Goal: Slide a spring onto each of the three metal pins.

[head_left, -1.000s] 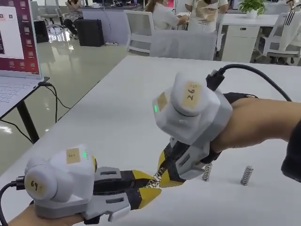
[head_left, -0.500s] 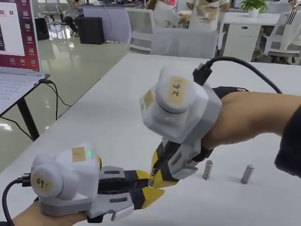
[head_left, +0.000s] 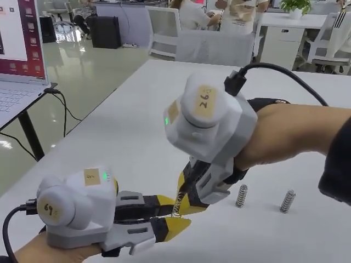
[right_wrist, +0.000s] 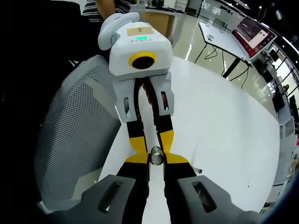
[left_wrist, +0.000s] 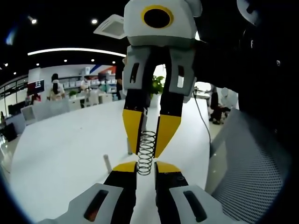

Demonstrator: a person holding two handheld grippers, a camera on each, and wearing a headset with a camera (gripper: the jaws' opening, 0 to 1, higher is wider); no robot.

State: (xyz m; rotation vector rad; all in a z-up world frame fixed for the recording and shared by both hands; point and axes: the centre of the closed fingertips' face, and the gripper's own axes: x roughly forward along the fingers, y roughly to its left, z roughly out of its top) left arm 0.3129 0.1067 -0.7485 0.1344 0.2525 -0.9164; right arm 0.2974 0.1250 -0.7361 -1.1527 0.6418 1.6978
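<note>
- Left gripper (head_left: 174, 215) at seven o'clock meets right gripper (head_left: 185, 200) (yellow tips together) around a tilted spring (head_left: 177, 204).
- Sprung pin (head_left: 242, 195) and second sprung pin (head_left: 287, 201) stand upright at four o'clock.

Spring (left_wrist: 146, 151): bare steel wire, shiny. Left gripper (left_wrist: 145, 169) & right gripper (right_wrist: 157, 161): smooth matt plastic shells, black jaws w/ yellow semi-gloss tips. Sticker (head_left: 204, 99): paper, matt. Bench (head_left: 126, 137): white, smooth, faint sheen. Standing spring (head_left: 241, 195): same bright metal. Cable (head_left: 236, 83): black, rubbery. Chair back (right_wrist: 70, 140): grey perforated mesh. Floor (head_left: 93, 71): glossy, reflective.
</note>
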